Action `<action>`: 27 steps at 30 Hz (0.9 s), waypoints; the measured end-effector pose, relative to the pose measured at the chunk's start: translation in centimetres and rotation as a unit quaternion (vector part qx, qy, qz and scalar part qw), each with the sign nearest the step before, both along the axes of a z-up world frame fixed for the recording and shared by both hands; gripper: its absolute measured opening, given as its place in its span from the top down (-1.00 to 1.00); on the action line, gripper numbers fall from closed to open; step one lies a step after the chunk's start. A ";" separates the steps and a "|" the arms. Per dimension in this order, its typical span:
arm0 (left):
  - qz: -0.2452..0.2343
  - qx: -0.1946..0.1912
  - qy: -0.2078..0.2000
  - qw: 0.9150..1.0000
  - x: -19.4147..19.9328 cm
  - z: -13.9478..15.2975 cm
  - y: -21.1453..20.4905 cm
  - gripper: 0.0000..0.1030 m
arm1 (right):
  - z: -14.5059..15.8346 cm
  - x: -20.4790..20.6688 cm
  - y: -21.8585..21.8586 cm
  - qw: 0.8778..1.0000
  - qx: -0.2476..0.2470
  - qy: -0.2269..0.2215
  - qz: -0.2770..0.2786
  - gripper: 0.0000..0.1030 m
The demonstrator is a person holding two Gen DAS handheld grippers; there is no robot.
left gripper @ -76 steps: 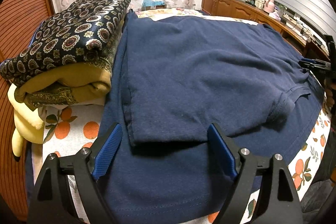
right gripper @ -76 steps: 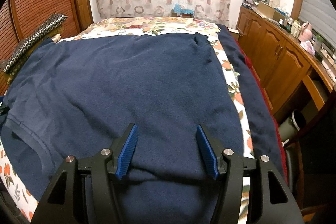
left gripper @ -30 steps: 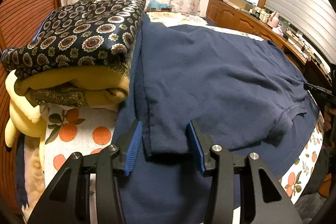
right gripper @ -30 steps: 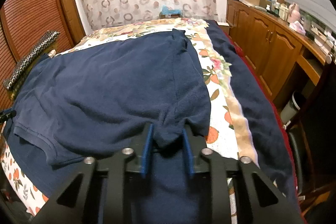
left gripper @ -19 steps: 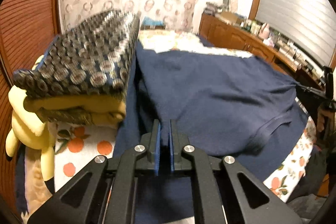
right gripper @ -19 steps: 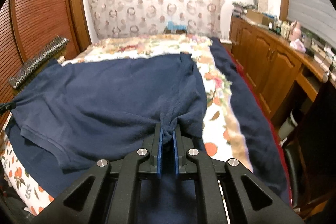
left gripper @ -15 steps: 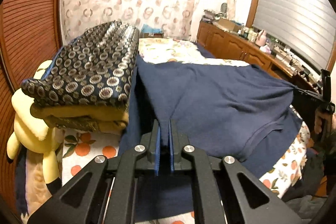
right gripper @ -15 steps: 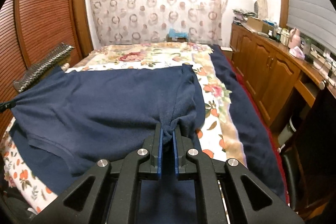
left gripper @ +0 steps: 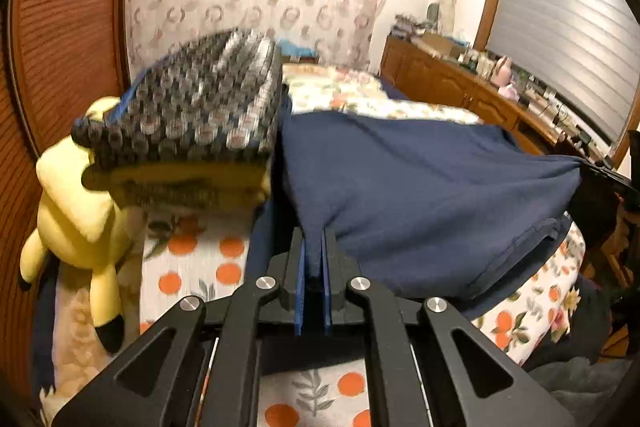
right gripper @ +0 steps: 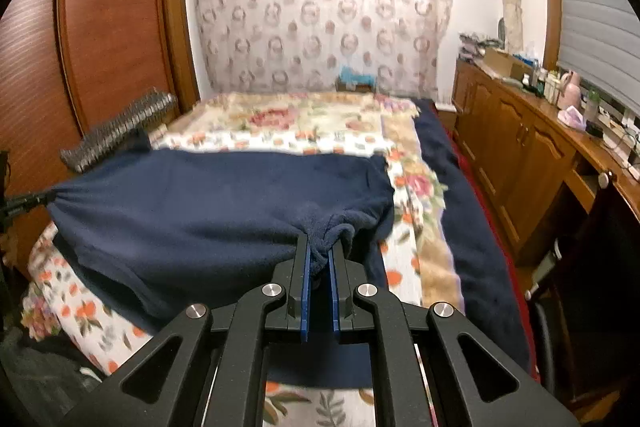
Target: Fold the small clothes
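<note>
Now, the fold in hand:
Garment: the navy knit top (right gripper: 208,203) is hanging stretched just above the floral bedspread (right gripper: 304,123), far part still lying on it.
Left gripper (left gripper: 314,255): fingers are pinching one near corner.
Right gripper (right gripper: 319,259): fingers are pinching the other, bunched corner.
Doing it well: probably keeping both corners level and taut, clear of the folded blanket stack (left gripper: 188,115) beside the top.

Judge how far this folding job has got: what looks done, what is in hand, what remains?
Done: left gripper and right gripper are each shut on a near corner of the navy shirt. In hand: its near edge hangs above the bedspread. Left: fold it over, then flatten.
</note>
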State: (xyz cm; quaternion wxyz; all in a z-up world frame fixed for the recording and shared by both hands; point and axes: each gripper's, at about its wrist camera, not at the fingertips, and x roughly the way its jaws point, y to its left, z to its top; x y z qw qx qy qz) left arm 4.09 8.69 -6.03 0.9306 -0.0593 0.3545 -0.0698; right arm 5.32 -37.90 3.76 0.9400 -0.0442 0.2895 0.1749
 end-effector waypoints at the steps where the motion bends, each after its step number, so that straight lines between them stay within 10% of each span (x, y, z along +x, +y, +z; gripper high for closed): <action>1: 0.003 0.001 0.009 1.000 0.1 -0.5 0.0 0.85 | -0.7 0.3 0.1 1.000 -0.004 0.011 0.001 0.86; 6: 0.009 0.020 0.035 0.999 0.4 -2.1 -0.4 0.57 | -3.8 1.7 0.4 0.999 -0.017 0.050 -0.003 0.84; 13: 0.017 0.033 0.040 0.999 0.1 -2.7 -0.5 -0.15 | -3.9 2.5 0.9 0.998 -0.046 0.039 -0.029 0.28; 27: 0.034 0.057 0.069 0.995 0.7 -4.9 -0.5 -0.18 | -6.4 2.1 7.5 0.998 -0.039 0.045 0.028 -0.13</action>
